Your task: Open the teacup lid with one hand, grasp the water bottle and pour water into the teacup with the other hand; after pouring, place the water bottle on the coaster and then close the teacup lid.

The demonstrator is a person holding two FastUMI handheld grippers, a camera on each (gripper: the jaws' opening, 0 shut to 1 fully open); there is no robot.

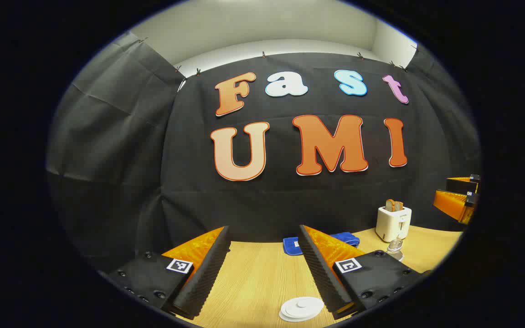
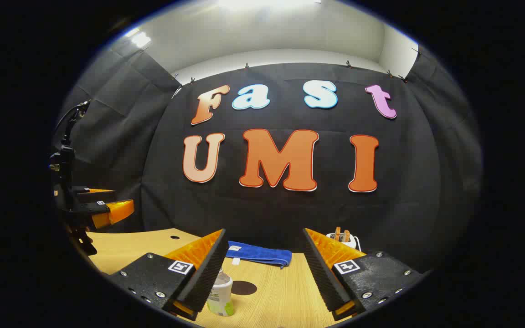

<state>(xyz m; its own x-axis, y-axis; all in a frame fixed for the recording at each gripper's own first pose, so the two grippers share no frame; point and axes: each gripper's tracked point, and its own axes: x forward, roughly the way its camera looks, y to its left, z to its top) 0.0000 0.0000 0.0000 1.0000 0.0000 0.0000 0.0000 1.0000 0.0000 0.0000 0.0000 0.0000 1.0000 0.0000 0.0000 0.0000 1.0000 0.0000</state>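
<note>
Both my jaws stood wide, holding nothing. Bottle [image 2: 220, 294] sat by right gripper [image 2: 262, 273]; white lid [image 1: 301, 309] lay below left gripper [image 1: 262, 269] on surface [image 1: 253, 282].

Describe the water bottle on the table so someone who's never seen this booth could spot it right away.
Start at the wooden table in front of the black cloth wall, and find the folded blue towel at its back edge. Nearer than the towel, beside a dark round coaster, stands the water bottle. It is the one upright, pale container with a greenish base, next to the open right gripper.
</note>
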